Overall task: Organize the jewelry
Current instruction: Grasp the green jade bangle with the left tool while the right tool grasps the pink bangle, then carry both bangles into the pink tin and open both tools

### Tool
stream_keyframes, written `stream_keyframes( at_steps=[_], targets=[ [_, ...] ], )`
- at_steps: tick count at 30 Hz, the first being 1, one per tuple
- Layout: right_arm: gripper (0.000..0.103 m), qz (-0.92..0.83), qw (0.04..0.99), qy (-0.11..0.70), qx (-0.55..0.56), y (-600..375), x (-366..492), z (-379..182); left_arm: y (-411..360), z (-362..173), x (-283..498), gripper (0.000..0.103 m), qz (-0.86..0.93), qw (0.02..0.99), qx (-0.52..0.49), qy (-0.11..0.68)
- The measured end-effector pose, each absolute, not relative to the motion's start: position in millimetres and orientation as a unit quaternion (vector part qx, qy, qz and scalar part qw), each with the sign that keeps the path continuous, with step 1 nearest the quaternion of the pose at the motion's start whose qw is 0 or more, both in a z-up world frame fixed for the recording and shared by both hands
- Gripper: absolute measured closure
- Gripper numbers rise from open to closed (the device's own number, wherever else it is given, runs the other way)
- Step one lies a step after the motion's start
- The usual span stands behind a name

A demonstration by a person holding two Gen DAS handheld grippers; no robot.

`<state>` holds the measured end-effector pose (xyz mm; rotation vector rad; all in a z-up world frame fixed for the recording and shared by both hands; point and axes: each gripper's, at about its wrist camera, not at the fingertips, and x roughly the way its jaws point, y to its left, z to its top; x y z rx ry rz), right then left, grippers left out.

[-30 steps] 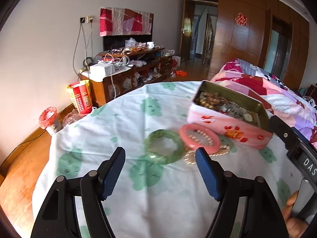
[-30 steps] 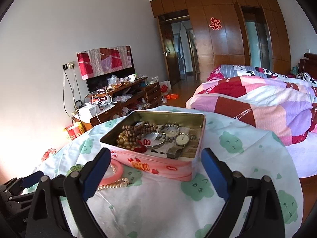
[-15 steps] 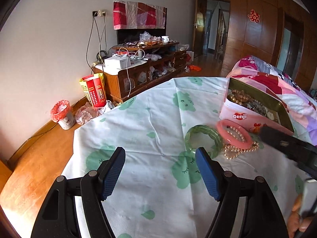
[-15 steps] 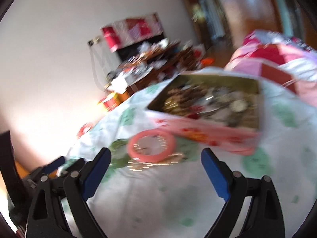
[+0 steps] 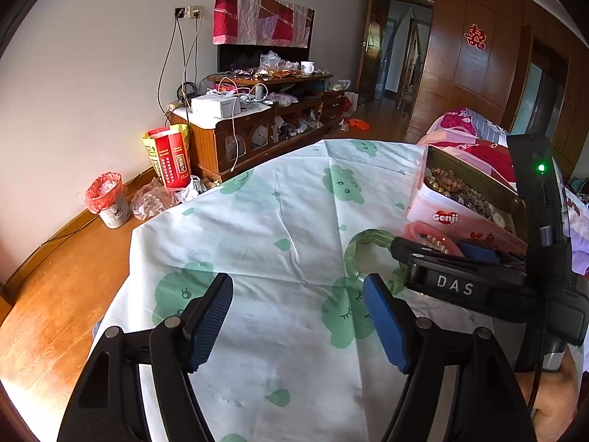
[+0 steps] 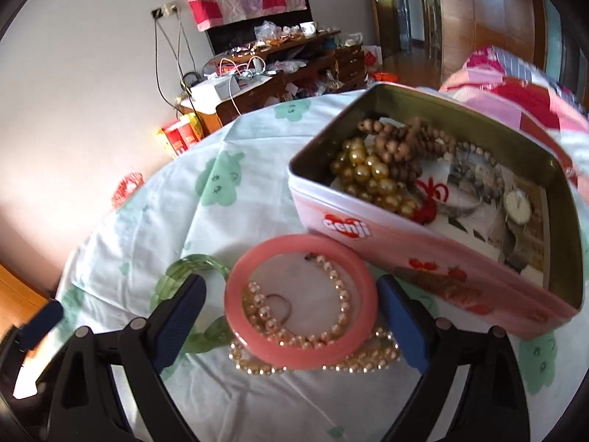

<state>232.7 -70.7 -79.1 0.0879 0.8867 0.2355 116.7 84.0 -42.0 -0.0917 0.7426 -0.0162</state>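
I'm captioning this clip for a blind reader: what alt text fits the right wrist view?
The right gripper, fingers open, straddles a pink bangle lying on a pearl necklace on a white cloth with green prints. A green bangle lies beside it, and an open pink tin of beads and a watch stands behind.

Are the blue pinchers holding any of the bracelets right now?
No, nothing is held. The right gripper is open, with the pink bangle between its fingers but not pinched. The left gripper is open over bare tablecloth.

Both grippers point down with jaws wide open and nothing in them: the left gripper (image 5: 298, 316) and the right gripper (image 6: 291, 316).
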Motion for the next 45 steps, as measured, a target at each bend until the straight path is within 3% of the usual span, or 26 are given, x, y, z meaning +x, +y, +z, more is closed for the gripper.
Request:
stream_keyframes(
  at_steps=[2,8,19,27,31,33,35,45],
  targets=[
    [0.019,0.107,0.897,0.427,0.029,-70,231,-79,86,-42,117,0.03,-0.006,0.93,-0.048,0.363],
    [0.02,0.135,0.899,0.414,0.043,-81,216,-76,86,-43,119,0.03,-0.006,0.929,-0.046,0.367],
    [0.02,0.097,0.954,0.274,0.076,-130,148,-33,49,-41,146,0.03,-0.086,0.915,-0.007,0.393],
    [0.02,0.067,0.949,0.279,0.131,-156,161,-34,22,-68,186,0.03,-0.069,0.887,0.044,0.455],
    [0.02,0.067,0.947,0.282,0.136,-159,157,-36,32,-66,186,0.053,-0.064,0.891,0.019,0.45],
    [0.02,0.067,0.947,0.283,0.136,-158,157,-37,36,-65,185,0.072,-0.061,0.892,0.008,0.447],
    [0.02,0.068,0.947,0.282,0.136,-158,156,-37,38,-65,182,0.084,-0.067,0.893,-0.006,0.445],
    [0.02,0.049,0.954,0.268,0.125,-160,153,-35,41,-50,168,0.089,-0.065,0.915,-0.014,0.397]
  ],
)
